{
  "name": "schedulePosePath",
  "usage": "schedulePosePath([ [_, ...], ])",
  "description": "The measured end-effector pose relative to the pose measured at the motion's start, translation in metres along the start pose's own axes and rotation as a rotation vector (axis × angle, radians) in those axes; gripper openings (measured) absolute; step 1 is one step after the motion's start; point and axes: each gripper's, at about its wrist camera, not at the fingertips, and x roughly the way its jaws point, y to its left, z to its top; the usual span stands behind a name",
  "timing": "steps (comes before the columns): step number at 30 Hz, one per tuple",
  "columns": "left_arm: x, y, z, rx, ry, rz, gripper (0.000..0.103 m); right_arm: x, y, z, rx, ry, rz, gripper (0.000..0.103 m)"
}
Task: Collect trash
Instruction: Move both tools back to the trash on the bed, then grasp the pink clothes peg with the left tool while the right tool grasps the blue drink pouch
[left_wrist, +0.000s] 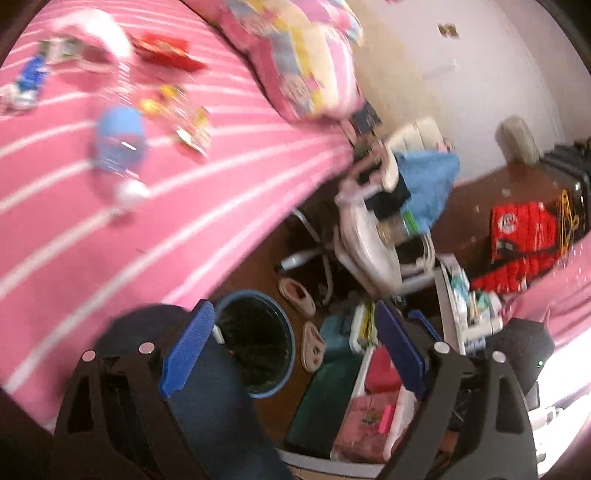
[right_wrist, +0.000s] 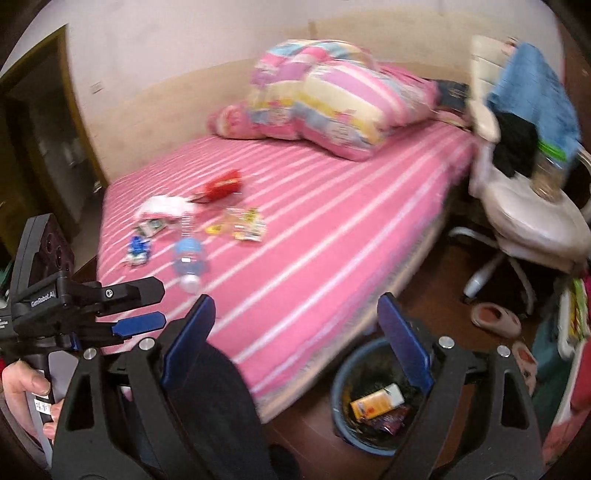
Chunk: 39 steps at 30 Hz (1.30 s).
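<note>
Both grippers — left gripper, right gripper — have black triangular frames, silver screws, ribbed blue pads.

On the pink striped bed, the clear plastic bottle lies nearest, the crinkled yellow wrappers to its right, the red packet farther back. The round blue bin stands on the floor near the bed's near edge, an orange carton inside. A white swivel chair stands right.
</note>
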Motion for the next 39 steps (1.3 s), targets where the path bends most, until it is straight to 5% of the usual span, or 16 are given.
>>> schedulePosePath([
  [10,-0.099,0.104,0.034,-0.079,-0.210,0.220,0.086,0.062,0.119,0.027,-0.111,0.037,0.230,0.089],
  [16,-0.127,0.159,0.065,-0.083,-0.281,0.316,0.086,0.115,0.186,0.033,-0.102,0.060,0.337,0.089],
  [24,-0.112,0.207,0.109,0.012,-0.277,0.465,0.084,0.197,0.233,0.036,-0.115,0.100,0.394,0.089],
  [28,-0.093,0.228,0.126,0.048,-0.226,0.506,0.066,0.240,0.247,0.043,-0.111,0.132,0.418,0.089],
  [34,-0.073,0.253,0.145,0.052,-0.194,0.514,0.056,0.293,0.271,0.050,-0.138,0.171,0.438,0.088],
  [39,-0.063,0.258,0.158,0.064,-0.197,0.529,0.041,0.325,0.291,0.051,-0.194,0.210,0.455,0.071],
])
